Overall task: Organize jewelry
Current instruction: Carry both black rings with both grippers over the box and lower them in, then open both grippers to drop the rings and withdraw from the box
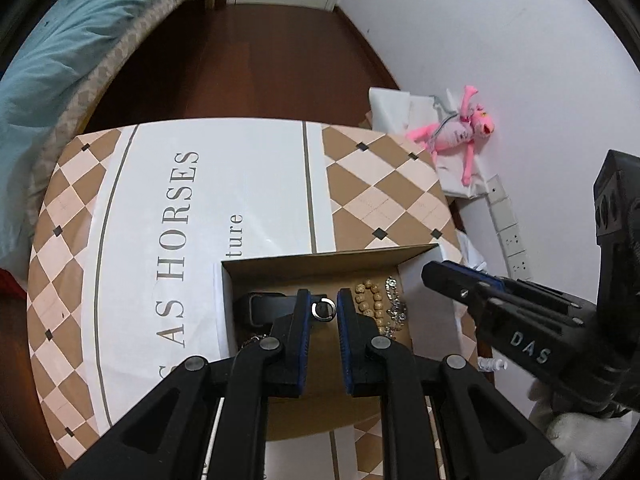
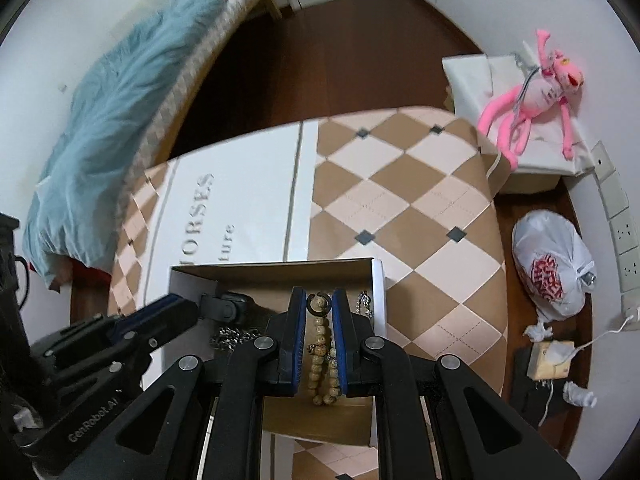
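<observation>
An open cardboard box (image 1: 320,258) sits on a large checkered carton. Inside lie a black strap (image 1: 260,308), a wooden bead bracelet (image 1: 366,296) and a silver chain (image 1: 394,308). My left gripper (image 1: 324,308) hovers over the box with a small silver open ring (image 1: 323,309) between its fingertips; the jaws stand a little apart. My right gripper (image 2: 319,306) is over the same box (image 2: 276,268), with the bead bracelet (image 2: 320,356) lying between its fingers and a dark ring (image 2: 319,305) at the tips. It also shows in the left wrist view (image 1: 436,276).
The checkered carton (image 1: 200,200) carries "HORSES" lettering. A bed with a blue blanket (image 1: 60,60) is at the left. A pink plush toy (image 1: 456,132) lies on a white box by the wall. A white plastic bag (image 2: 552,268) and cables lie on the floor at right.
</observation>
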`<action>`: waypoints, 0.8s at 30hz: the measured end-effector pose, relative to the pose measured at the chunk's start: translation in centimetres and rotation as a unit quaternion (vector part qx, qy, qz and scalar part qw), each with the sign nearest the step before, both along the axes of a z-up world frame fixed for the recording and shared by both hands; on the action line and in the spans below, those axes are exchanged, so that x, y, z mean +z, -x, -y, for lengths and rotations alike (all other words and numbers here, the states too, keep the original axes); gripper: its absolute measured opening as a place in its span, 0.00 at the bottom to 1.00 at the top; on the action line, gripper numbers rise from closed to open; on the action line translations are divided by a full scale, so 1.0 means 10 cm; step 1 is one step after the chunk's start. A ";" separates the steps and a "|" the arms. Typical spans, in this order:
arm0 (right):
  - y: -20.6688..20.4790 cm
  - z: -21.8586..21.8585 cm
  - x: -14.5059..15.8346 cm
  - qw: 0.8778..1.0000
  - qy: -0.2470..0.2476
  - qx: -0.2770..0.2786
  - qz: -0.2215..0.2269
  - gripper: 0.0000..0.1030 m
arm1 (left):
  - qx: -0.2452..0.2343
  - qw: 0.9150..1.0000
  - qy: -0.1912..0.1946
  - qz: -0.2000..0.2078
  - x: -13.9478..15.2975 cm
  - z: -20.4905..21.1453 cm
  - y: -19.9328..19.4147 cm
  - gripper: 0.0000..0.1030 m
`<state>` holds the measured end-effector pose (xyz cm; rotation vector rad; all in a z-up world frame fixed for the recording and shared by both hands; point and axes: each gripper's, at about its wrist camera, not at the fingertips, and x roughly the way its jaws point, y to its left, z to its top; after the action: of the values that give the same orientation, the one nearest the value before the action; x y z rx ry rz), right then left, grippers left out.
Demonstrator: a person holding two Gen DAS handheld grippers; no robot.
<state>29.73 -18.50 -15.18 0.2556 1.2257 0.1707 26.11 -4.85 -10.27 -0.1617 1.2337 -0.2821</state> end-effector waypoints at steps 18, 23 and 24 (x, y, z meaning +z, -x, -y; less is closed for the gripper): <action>0.10 -0.02 0.15 0.995 0.092 0.001 0.028 0.67 | 0.044 0.994 -0.094 0.026 0.13 -0.19 -0.03 0.94; 0.27 -0.05 0.17 0.990 0.134 0.003 0.043 0.86 | 0.057 0.988 -0.132 0.049 0.14 -0.23 0.08 0.96; 0.30 -0.04 0.18 0.989 0.138 0.002 0.046 0.86 | 0.060 0.987 -0.136 0.057 0.16 -0.25 0.12 0.96</action>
<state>26.70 -18.05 -13.40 0.0039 1.1437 0.0146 24.87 -2.35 -8.71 0.0157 1.1321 -0.0172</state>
